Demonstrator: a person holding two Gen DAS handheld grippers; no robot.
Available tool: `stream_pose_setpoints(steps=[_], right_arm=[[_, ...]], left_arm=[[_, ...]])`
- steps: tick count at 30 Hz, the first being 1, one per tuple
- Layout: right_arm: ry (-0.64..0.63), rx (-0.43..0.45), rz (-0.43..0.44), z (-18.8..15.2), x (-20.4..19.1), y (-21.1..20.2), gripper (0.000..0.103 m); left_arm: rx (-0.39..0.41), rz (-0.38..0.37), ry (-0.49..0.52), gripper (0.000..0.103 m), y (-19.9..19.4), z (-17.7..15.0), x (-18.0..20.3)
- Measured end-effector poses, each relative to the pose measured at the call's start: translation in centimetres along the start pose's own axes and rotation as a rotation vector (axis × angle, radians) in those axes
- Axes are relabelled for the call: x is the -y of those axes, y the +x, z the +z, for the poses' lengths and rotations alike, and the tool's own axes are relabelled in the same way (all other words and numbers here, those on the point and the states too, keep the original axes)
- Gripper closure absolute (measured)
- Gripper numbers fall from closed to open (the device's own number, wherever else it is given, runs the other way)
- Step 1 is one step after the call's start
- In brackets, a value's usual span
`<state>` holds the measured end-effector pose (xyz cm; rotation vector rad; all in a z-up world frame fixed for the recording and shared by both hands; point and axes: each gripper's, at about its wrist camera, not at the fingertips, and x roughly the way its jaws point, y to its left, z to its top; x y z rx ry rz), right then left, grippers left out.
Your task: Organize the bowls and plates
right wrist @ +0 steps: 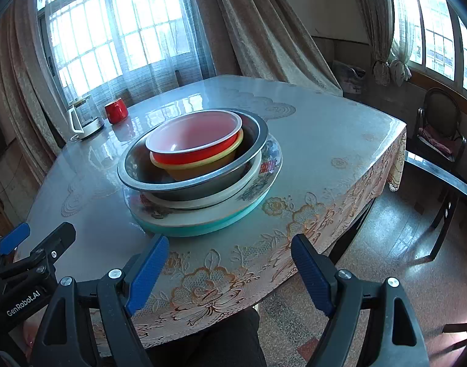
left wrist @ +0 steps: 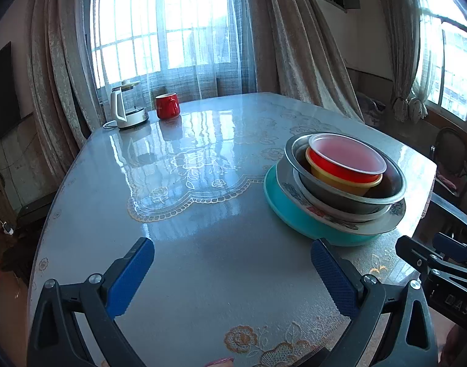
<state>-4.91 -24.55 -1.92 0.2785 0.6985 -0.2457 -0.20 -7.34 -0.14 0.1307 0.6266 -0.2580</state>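
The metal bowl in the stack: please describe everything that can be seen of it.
The metal bowl is a wide, round basin of dull grey metal, probably steel, with a flat rolled rim and a shiny inside. It stands upright and nested in a white floral plate, which lies on a turquoise plate near the table's corner. Inside it sits a yellow bowl, which holds a red bowl with a white rim. Both grippers are open and apart from it.

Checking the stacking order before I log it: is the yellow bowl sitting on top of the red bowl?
No, the red bowl is nested inside the yellow bowl, which sits in the metal bowl.
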Motion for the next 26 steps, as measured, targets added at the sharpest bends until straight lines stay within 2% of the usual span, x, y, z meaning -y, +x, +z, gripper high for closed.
stream_pose_setpoints(steps=[17, 21, 26], right_arm=[[-0.004, -0.004, -0.001, 0.10, 0.16, 0.18, 0.019], [-0.003, -0.004, -0.002, 0.09, 0.20, 0.15, 0.019], [0.004, -0.008, -0.001, 0.09, 0.42, 0.30, 0.019]], left_arm=[[0.011, -0.018, 0.010, 0.000, -0.14, 0.25, -0.06], [0.000, -0.047, 0.004, 0.000, 0.02, 0.24, -0.02], [-0.008, -0.042, 0.012, 0.000, 0.21, 0.22, 0.46]])
